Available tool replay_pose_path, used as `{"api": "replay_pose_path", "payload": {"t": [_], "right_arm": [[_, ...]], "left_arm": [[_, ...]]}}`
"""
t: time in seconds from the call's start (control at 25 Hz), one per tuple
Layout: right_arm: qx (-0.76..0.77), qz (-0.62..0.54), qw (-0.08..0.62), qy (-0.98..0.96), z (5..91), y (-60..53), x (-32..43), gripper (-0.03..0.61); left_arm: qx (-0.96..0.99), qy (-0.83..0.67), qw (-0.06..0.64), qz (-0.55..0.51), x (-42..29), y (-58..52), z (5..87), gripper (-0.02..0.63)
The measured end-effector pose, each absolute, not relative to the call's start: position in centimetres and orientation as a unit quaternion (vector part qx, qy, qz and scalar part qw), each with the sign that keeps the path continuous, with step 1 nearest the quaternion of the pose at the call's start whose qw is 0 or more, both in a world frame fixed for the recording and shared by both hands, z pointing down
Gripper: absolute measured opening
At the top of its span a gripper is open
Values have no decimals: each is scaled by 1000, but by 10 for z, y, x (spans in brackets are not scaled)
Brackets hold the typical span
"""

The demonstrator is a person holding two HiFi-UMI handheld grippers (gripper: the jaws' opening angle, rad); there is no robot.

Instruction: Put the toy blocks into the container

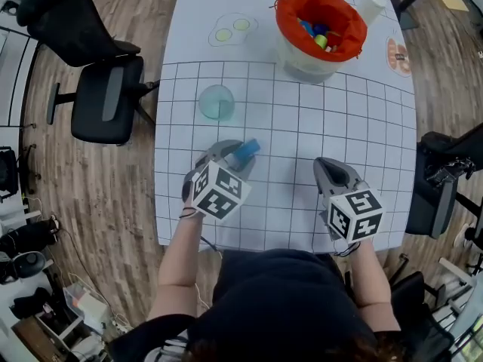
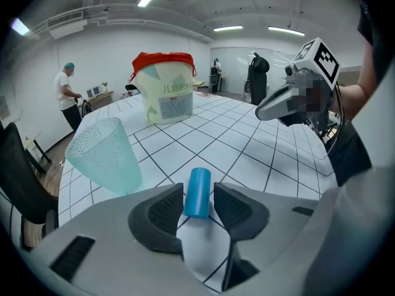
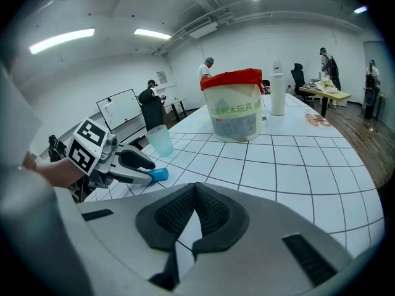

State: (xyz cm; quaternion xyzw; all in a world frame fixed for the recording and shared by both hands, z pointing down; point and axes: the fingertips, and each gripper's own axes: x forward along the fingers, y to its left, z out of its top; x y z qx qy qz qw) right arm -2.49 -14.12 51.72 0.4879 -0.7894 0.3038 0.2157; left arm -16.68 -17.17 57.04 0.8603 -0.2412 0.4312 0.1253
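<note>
The blue cylinder block is seen lying on the gridded table between the spread jaws of the left gripper — flanked by the pads, not clamped. The right gripper is held closed on nothing — well apart from the red-rimmed container.

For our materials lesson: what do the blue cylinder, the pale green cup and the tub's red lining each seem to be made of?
Blue cylinder: painted wood or plastic, unclear which; smooth, evenly coloured, no grain showing.
Green cup: probably translucent plastic; light passes through its finely dimpled wall.
Red lining: likely cloth or thin film; it wrinkles and drapes over the rim of the tub.
</note>
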Motion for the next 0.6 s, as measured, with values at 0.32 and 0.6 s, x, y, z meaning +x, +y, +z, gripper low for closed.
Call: {"api": "replay_pose_path", "payload": {"t": [0.32,0.6], "right_arm": [[487,312,209,-788,520,-141,-19,15],[479,311,203,-795,516,-137,-16,15]], "left_arm": [[851,-249,114,448,-166,-175,578,150],[849,-258,102,449,-164,-171,571,143]]}}
